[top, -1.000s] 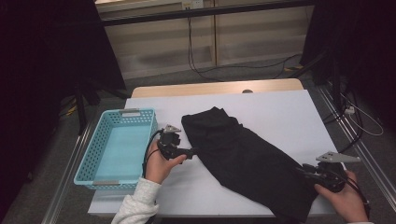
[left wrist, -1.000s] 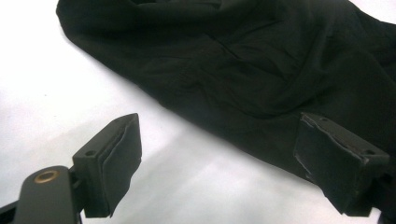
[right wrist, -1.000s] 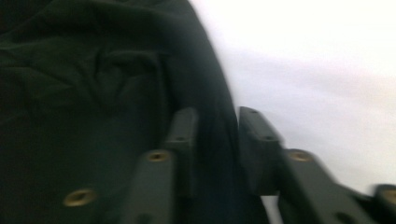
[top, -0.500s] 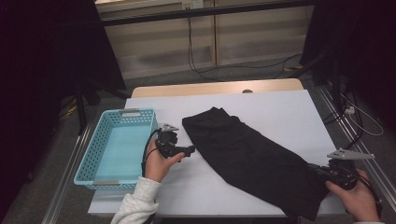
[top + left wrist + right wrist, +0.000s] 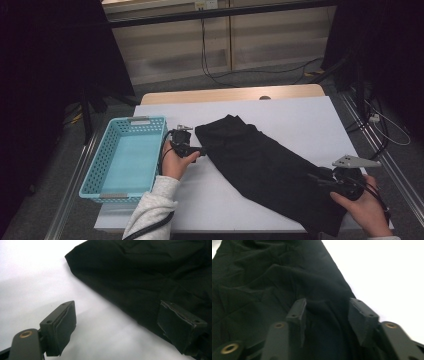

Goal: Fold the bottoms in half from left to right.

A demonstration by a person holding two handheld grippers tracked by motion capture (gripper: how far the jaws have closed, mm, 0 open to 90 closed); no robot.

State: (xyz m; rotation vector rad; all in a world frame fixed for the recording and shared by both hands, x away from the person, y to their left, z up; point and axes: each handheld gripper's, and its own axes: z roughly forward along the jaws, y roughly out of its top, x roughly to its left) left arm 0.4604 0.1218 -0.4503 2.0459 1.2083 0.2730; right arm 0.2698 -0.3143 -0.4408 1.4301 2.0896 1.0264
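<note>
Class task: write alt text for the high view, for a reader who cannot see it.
A black garment lies diagonally across a white table, a person's handheld grippers at both ends: left gripper open, right gripper with jaws apart. A blue basket sits left.

High view: fixed above the near edge of the table [image 5: 280, 107], facing forward and down, far enough to take in the whole top. Left gripper view: rides low on the left tongs [image 5: 127, 325], close to the black cloth [image 5: 150, 272]. Right gripper view: rides on the right tongs [image 5: 325, 312], close over it. All three share this cloth and the white tabletop.
</note>
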